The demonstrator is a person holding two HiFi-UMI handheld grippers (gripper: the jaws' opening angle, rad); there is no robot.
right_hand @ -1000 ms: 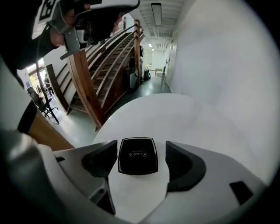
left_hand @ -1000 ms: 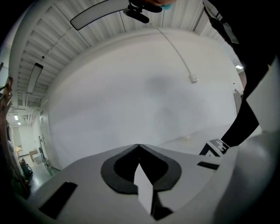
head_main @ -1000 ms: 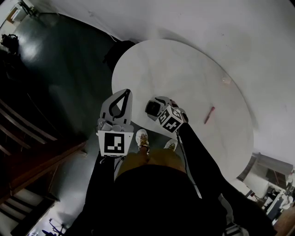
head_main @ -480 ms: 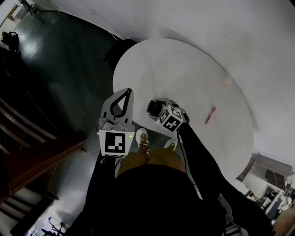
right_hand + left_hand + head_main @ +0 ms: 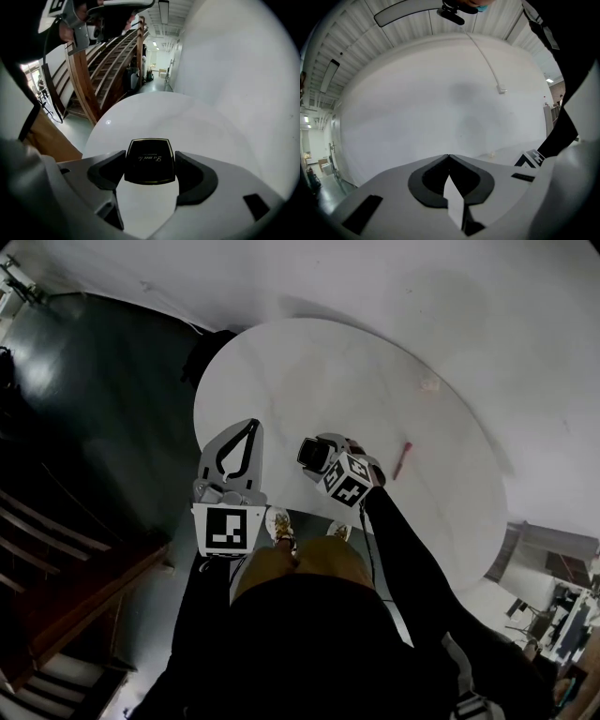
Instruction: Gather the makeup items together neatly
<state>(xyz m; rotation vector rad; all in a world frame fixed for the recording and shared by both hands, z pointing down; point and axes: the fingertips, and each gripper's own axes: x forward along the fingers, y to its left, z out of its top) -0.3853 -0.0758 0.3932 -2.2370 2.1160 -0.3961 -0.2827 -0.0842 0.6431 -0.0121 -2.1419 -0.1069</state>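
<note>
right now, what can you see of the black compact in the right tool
The black compact is a squarish glossy case with rounded corners, a thin gold rim and small gold script on its lid. It looks closed, lid up, clamped at both sides by the right tool, over the round white table.

Glossy black compact, smooth matt white table, varnished wooden staircase
</note>
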